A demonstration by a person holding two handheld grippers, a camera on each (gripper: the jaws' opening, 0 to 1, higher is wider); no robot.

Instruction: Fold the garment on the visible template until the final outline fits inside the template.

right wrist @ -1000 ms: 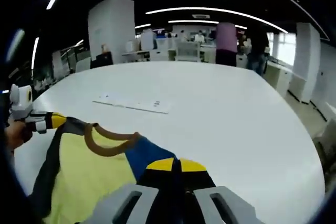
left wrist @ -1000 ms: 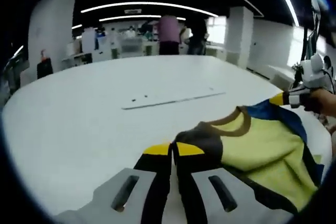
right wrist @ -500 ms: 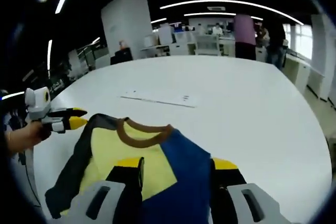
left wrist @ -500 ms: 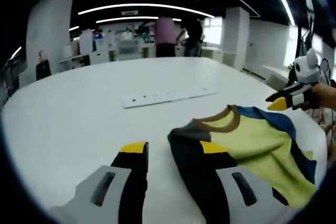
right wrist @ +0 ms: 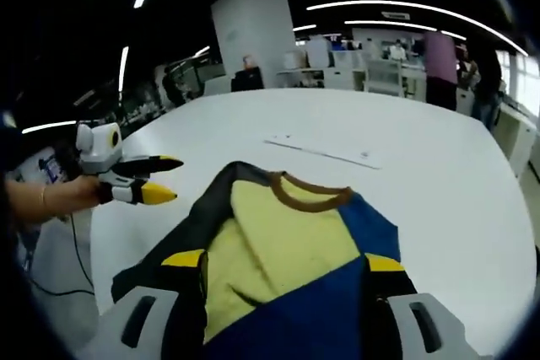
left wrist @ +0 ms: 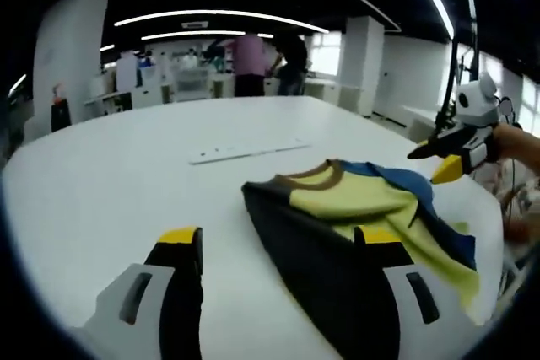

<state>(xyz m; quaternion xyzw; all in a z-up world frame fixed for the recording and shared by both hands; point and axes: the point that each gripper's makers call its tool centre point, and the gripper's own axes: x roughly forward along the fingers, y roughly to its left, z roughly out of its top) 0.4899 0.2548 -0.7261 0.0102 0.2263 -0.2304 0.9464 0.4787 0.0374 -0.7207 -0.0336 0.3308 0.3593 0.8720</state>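
Released a second ago, the yellow, blue and dark-grey knit garment is spread on the round white table, both grippers held wide open above it.

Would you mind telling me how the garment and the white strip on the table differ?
The garment is yellow, blue and dark; the strip is plain white. The garment lies rumpled, with folds; the strip lies flat. The garment is broad, the strip long and narrow. Both rest on the table.
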